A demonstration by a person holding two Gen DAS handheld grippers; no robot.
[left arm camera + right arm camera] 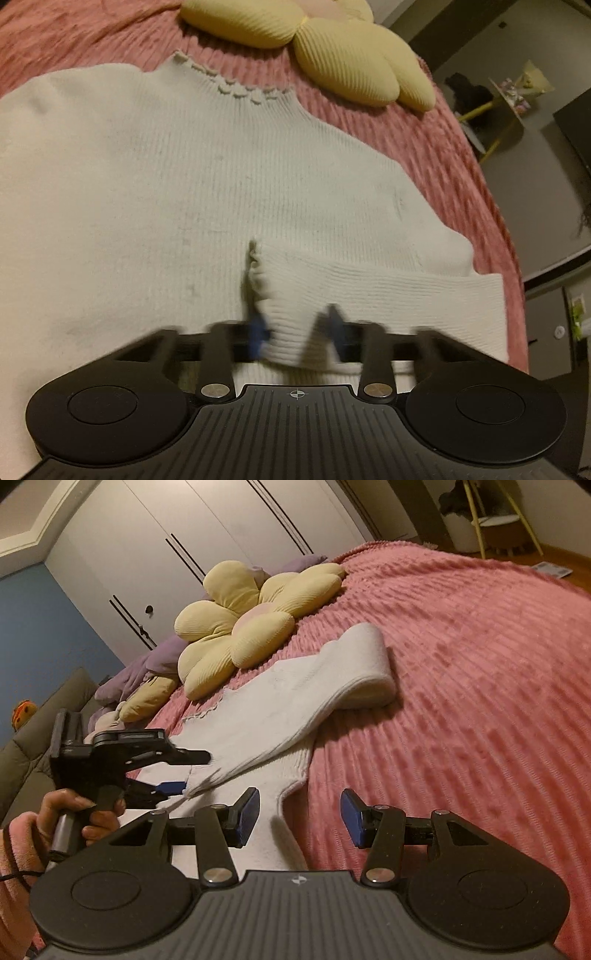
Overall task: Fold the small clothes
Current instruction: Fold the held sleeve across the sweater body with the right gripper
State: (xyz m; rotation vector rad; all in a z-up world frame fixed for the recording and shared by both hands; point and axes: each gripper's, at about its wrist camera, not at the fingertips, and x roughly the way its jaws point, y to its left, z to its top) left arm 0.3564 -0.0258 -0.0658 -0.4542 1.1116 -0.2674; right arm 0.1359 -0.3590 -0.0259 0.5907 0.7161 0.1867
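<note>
- Left wrist view: the white knit sweater (207,177) lay spread on the pink bed cover (436,147), its frilled neck toward the yellow flower cushion (332,62) at the head end.
- One sleeve (388,295) was already laid across the lower body of the sweater, its frilled cuff near the middle.
- The left gripper (295,332) had its fingers (260,332) clenched on that sleeve near the cuff; the knit bunched between the blue pads, though the picture is blurred there.
- The bed's right edge ran close beside the sweater's side, with floor and furniture beyond, so I judged little room that way.

- Right wrist view: the right gripper (297,818) hung with its fingers (249,810) released and nothing between them, just over the sweater's (258,716) edge where it met the bed cover (461,664).
- The left gripper (177,775), held by a hand (74,816) in a pink sleeve, pinched white knit at the near left.
- The other sleeve (362,672) stretched away over the cover, its end doubled over, near the flower cushion (236,627).
- By my reading the fold was at an early stage: one sleeve brought in, the far one and the body folds left to do.
- The cover lay open toward the far right edge, which gave ample room for moving.
</note>
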